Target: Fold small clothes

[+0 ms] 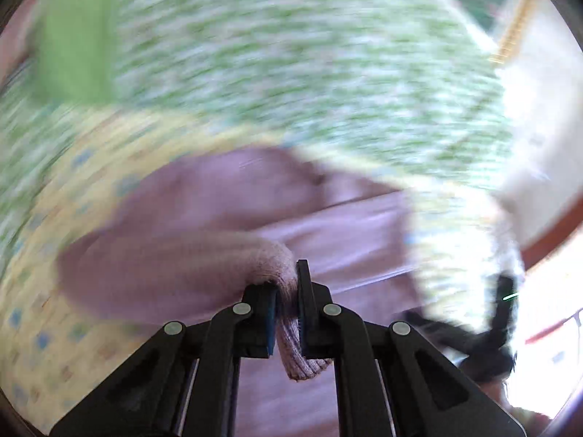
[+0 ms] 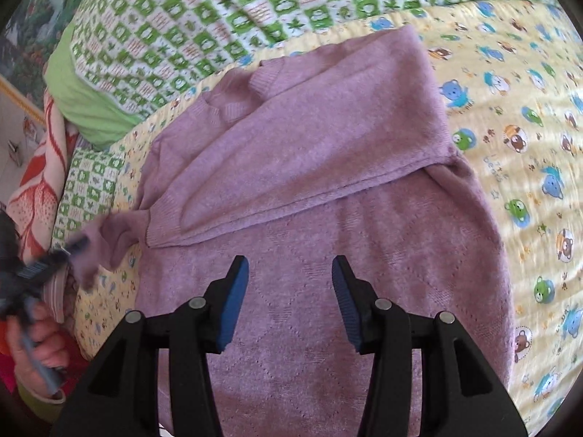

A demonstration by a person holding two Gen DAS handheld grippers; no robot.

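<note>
— What have you got in each hand?

— My left gripper (image 1: 288, 291) is clamped tight on the ribbed cuff (image 1: 291, 331) of the mauve knit sweater (image 2: 328, 189); that view is badly blurred. My right gripper (image 2: 291, 273) hangs above the sweater's body, jaws apart, nothing between them.

— And the sweater?

— Spread on the yellow bear-print sheet (image 2: 517, 116), one sleeve (image 2: 309, 138) folded across its chest, just beside the green-checked blanket (image 2: 218, 11).

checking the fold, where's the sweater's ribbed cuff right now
The ribbed cuff is pinched in the left tool, bottom centre of the left wrist view, off the sweater body's left edge.
</note>
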